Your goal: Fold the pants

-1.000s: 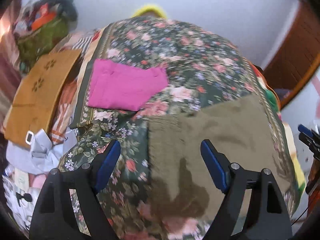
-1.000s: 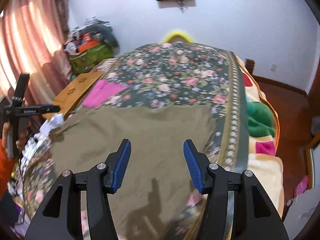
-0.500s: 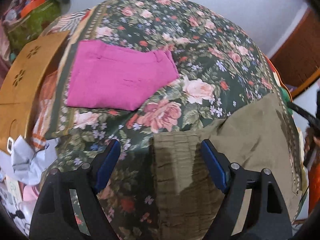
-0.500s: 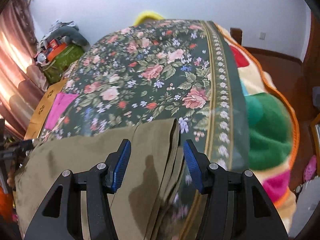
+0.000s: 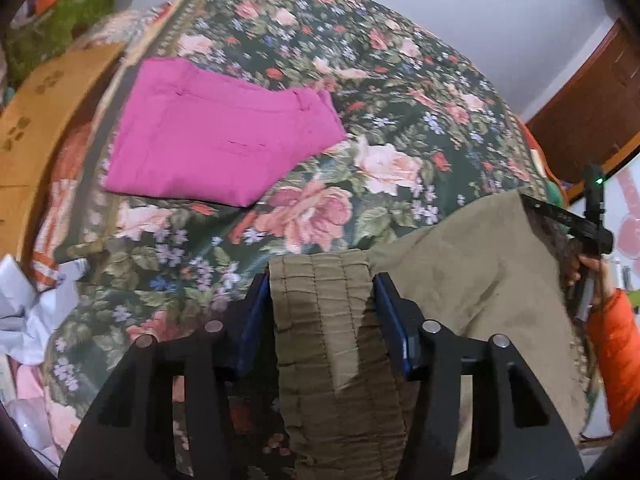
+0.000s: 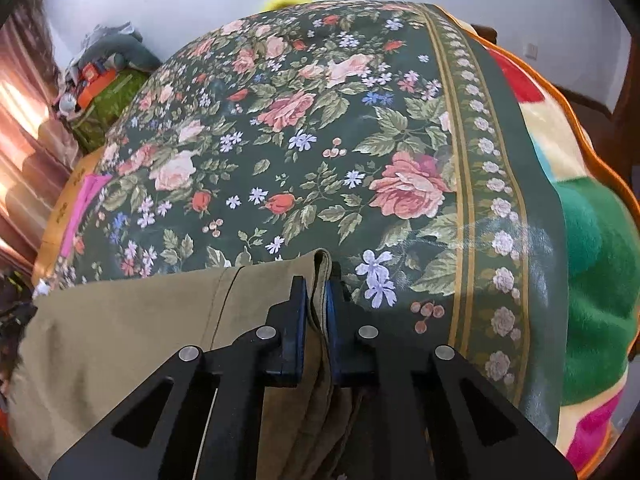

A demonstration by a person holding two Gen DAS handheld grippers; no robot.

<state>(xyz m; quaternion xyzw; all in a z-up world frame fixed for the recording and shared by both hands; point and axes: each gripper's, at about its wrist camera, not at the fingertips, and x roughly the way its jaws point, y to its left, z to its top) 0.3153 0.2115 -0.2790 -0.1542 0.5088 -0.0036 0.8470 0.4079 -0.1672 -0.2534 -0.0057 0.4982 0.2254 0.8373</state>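
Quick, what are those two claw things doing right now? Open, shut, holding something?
Left gripper: shut on the olive pants' ruffled waistband.
Right gripper: shut on the pants' folded hem edge.

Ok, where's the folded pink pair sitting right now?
In the left wrist view the folded pink pants lie upper left on the floral bedspread, near its left edge, beyond the olive pants.

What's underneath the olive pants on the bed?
The floral bedspread lies under the olive pants, showing all around them. Whatever sits directly beneath the cloth is covered. Both tongs grip its edges.
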